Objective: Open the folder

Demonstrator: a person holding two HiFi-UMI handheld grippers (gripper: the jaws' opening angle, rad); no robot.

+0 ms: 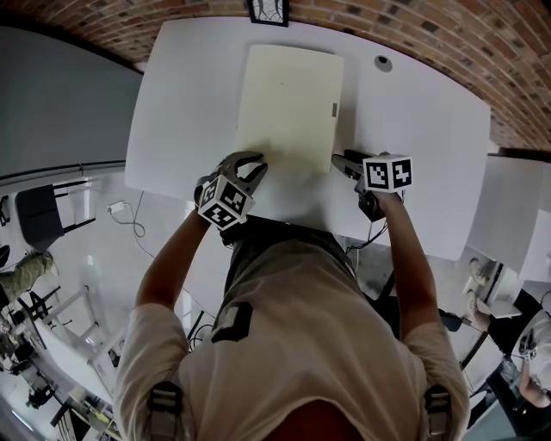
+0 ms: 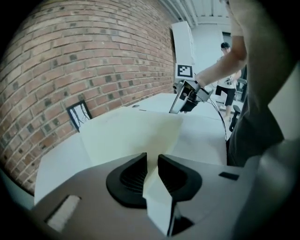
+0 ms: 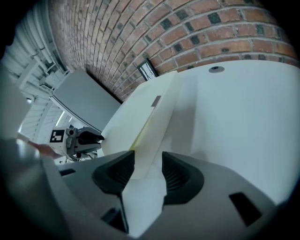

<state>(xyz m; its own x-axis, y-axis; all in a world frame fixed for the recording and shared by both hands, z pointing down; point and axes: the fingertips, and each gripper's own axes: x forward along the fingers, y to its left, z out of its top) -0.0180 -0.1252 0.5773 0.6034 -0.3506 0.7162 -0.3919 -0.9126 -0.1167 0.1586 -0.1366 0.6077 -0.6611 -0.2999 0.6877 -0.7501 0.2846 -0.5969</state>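
Observation:
A cream folder (image 1: 288,103) lies closed on the white table (image 1: 413,129), long side running away from me. My left gripper (image 1: 245,168) is at its near left corner. In the left gripper view the folder (image 2: 131,136) runs between the jaws of the left gripper (image 2: 152,161), and both pads press on it. My right gripper (image 1: 344,164) is at the near right corner. In the right gripper view the folder (image 3: 150,117) fills the gap in the right gripper (image 3: 147,161); a thin yellowish line shows along its edge.
A small black frame (image 1: 267,10) stands at the table's far edge against the brick wall (image 1: 448,34). A round grommet (image 1: 383,62) sits in the tabletop at the far right. Another white table (image 1: 508,215) stands to the right, and a cable (image 1: 129,220) lies on the floor at the left.

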